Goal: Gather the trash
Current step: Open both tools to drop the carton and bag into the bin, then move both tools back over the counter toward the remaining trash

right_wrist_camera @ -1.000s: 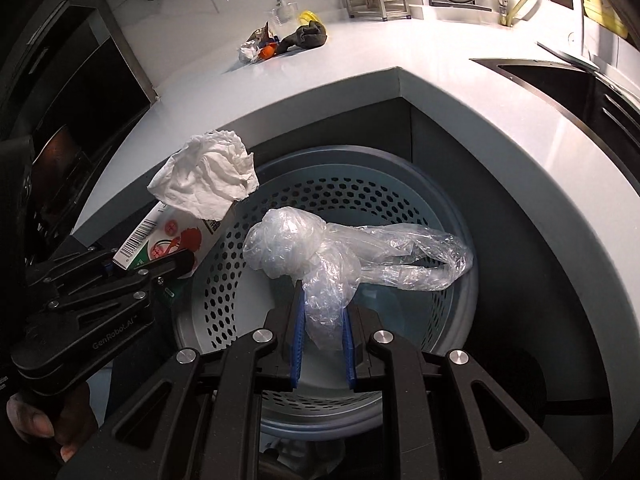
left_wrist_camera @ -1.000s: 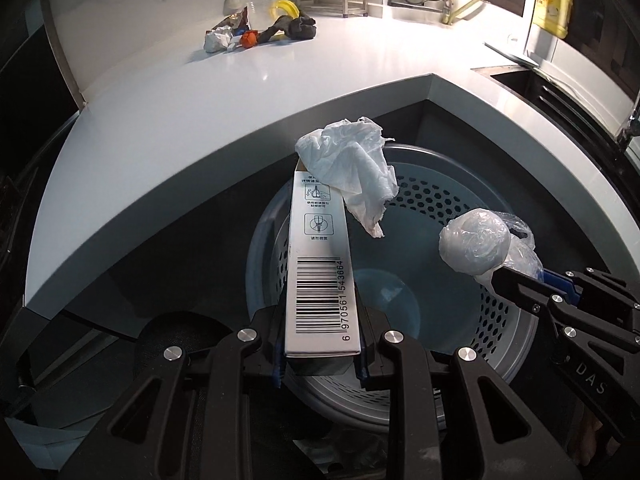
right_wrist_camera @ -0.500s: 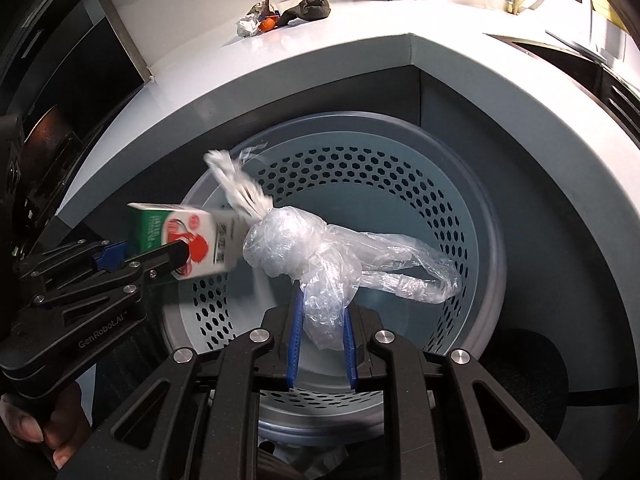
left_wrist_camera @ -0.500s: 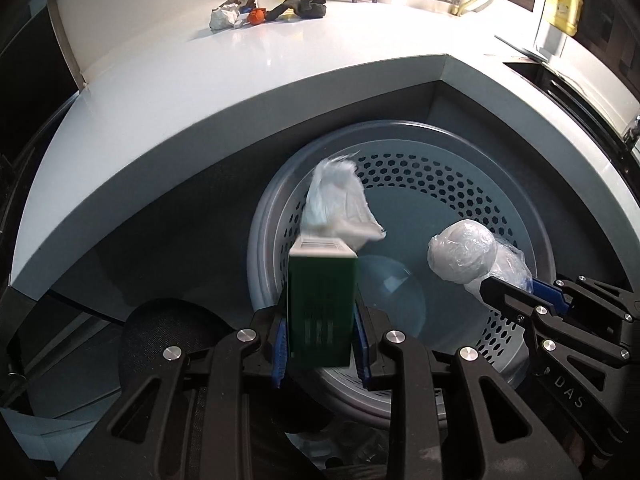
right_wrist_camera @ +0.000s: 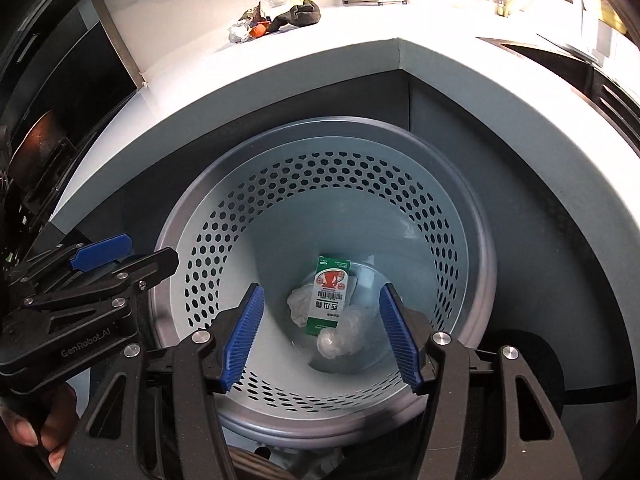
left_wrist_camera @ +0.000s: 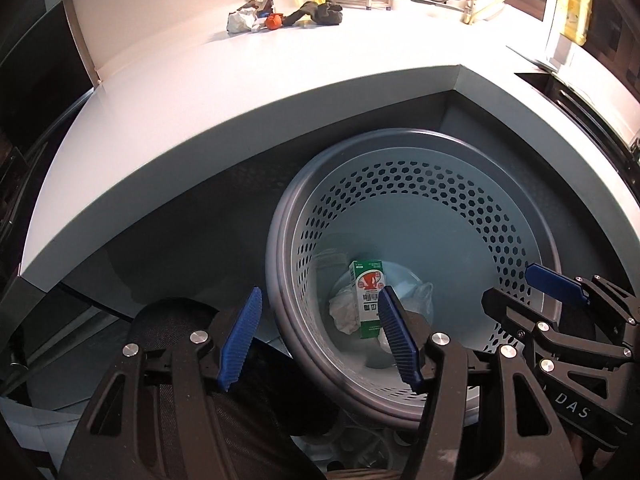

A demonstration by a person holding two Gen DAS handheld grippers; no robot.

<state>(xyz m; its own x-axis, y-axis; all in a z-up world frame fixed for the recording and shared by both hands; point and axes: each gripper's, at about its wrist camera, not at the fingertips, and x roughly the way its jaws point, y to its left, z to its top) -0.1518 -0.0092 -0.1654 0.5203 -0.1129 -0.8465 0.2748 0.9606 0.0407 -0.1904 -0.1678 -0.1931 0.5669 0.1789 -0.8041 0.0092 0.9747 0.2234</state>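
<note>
A grey perforated waste basket (left_wrist_camera: 440,216) (right_wrist_camera: 320,184) stands on the floor under the counter's corner. On its bottom lie a green-and-white carton (left_wrist_camera: 370,300) (right_wrist_camera: 330,300), a crumpled white tissue (left_wrist_camera: 344,312) (right_wrist_camera: 300,304) and a balled clear plastic bag (left_wrist_camera: 420,300) (right_wrist_camera: 340,338). My left gripper (left_wrist_camera: 320,294) (right_wrist_camera: 148,250) hovers over the basket's left rim, jaws opening, with nothing between the pads. My right gripper (right_wrist_camera: 321,289) (left_wrist_camera: 516,288) hangs above the basket's middle, jaws also opening and empty.
On the white counter (left_wrist_camera: 240,92) at the back lies a small heap of litter (left_wrist_camera: 280,18) (right_wrist_camera: 276,20): crumpled foil, something orange, a dark rag. A yellow bottle (left_wrist_camera: 576,12) and a dish rack stand at the far right by the sink. A hand (right_wrist_camera: 28,432) holds the left gripper.
Both grippers have opened. The carton with the tissue fell from the left one and the plastic bag from the right one; all three now lie on the basket's bottom.
</note>
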